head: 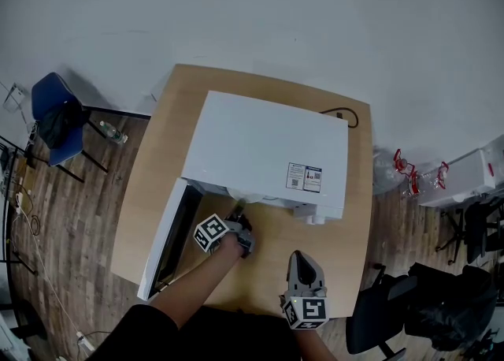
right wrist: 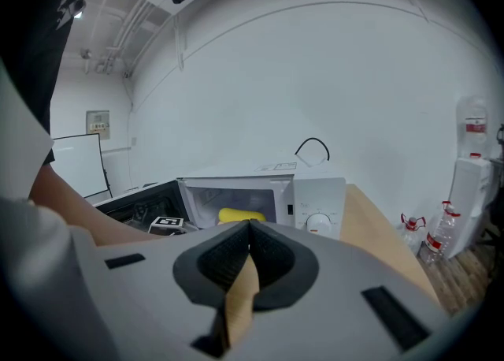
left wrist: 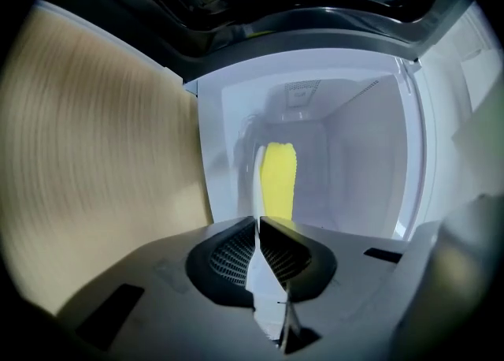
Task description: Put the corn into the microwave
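Corn [left wrist: 278, 178] lies inside the open microwave [head: 268, 147]; the placing step looks all but done.

At the mouth of the cavity, the left gripper [left wrist: 258, 221] has its jaws pressed together with nothing between them, and the yellow cob lies in the oven just beyond its tips. The right gripper [right wrist: 248, 225] hangs over the wooden table [head: 350, 217] in front of the oven, likewise clenched on nothing. The door [head: 169, 237] stands swung wide to the left. What seems left is to draw the left gripper clear of the opening and, should the job extend that far, to swing the door closed without disturbing the cob.
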{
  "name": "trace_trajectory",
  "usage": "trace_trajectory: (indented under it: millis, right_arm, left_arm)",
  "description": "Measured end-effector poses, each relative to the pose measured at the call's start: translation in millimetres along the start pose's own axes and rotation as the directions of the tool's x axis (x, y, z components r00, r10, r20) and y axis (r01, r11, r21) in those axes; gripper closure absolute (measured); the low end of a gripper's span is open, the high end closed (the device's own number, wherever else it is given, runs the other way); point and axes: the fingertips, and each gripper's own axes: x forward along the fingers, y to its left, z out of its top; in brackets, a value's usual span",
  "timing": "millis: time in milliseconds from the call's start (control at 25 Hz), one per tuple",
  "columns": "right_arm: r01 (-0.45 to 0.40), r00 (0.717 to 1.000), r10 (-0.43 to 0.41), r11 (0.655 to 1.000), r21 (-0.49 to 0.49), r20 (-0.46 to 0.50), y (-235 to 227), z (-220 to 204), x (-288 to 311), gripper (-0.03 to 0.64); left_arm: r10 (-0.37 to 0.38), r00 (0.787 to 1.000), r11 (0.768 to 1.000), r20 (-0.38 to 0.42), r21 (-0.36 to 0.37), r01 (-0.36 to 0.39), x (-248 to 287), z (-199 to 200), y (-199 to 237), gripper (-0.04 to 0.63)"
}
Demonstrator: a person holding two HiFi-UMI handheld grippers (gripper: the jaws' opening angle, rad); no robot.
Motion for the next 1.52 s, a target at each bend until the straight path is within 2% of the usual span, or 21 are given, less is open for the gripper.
trace_trajectory:
  millis: [200, 320, 400, 480, 600, 680, 760, 920, 1080, 1120, 1160, 1240, 1400, 1520]
  right_arm:
    - [0.001, 1.0, -0.001, 1.0, 0.0, -0.009, -3.8, -3.2, 1.8, 0.557]
    - [-0.006, 1.0, 0.006, 1.0, -0.001, -0.01, -1.8, -2.8, 3.7, 0.557]
    - [-0.011, 1.0, 0.01, 1.0, -0.003, -0.011, -0.8, -2.6, 5.1, 0.557]
    - [-0.023, 1.0, 0.023, 1.0, -0.002, -0.018, 1.9, -3.1, 6.4, 0.557]
    - [-0.052, 0.998, 0.052, 0.999, 0.005, -0.034, 8.6, -6.8, 7.6, 0.557]
    - [-0.057, 0.997, 0.057, 0.998, 0.004, -0.044, 11.1, -9.9, 8.8, 0.557]
    - [-0.054, 0.997, 0.054, 0.999, 0.0, -0.054, 11.9, -13.4, 8.6, 0.557]
    - [-0.049, 0.997, 0.049, 0.999, 0.002, -0.065, 12.6, -17.9, 5.3, 0.557]
    - [-0.046, 0.997, 0.046, 0.999, 0.0, -0.062, 10.9, -16.9, 6.3, 0.557]
    - [-0.044, 0.997, 0.044, 0.999, 0.0, -0.06, 9.9, -16.5, 6.4, 0.557]
    - [-0.041, 0.997, 0.041, 0.999, 0.001, -0.059, 8.5, -16.3, 6.5, 0.557]
    - [-0.035, 0.998, 0.035, 0.999, 0.004, -0.059, 5.6, -16.6, 6.5, 0.557]
    - [-0.024, 0.998, 0.025, 1.0, 0.007, -0.064, 0.7, -18.0, 5.8, 0.557]
    - [-0.022, 0.998, 0.021, 1.0, -0.018, -0.066, -1.0, -18.7, 5.9, 0.557]
  left_arm:
    - [-0.024, 0.999, 0.999, 0.041, -0.021, 0.025, 3.3, 7.2, 1.4, 0.568]
    - [-0.039, 0.998, 0.999, 0.044, 0.013, 0.039, 0.2, 9.7, -1.0, 0.565]
    - [-0.029, 0.999, 0.998, 0.026, 0.062, 0.027, -3.1, 8.4, -2.6, 0.565]
    - [-0.022, 1.0, 0.989, -0.005, 0.146, 0.023, -7.4, 6.1, -7.7, 0.563]
    - [-0.009, 0.999, 0.955, -0.044, 0.295, 0.021, -13.7, 4.1, -17.2, 0.563]
    - [0.009, 0.998, 0.92, -0.059, 0.393, 0.015, -13.5, 4.2, -20.2, 0.563]
    - [0.029, 0.997, 0.861, -0.078, 0.509, 0.015, -11.8, 2.4, -21.8, 0.555]
    - [0.07, 0.991, 0.721, -0.116, 0.692, 0.03, -12.1, -8.3, -29.2, 0.486]
    - [0.136, 0.987, 0.556, -0.085, 0.831, -0.005, -10.9, -9.0, -29.7, 0.483]
    - [0.146, 0.986, 0.522, -0.081, 0.853, -0.008, -10.1, -9.7, -30.4, 0.482]
    - [0.153, 0.985, 0.498, -0.081, 0.867, -0.007, -8.6, -11.1, -30.9, 0.477]
    - [0.168, 0.982, 0.476, -0.084, 0.88, -0.006, -4.6, -13.4, -30.0, 0.476]
    - [0.205, 0.978, 0.452, -0.048, 0.891, -0.051, 1.5, -8.2, -24.4, 0.474]
    - [0.21, 0.978, 0.453, -0.021, 0.888, -0.078, 5.7, -2.6, -24.6, 0.474]
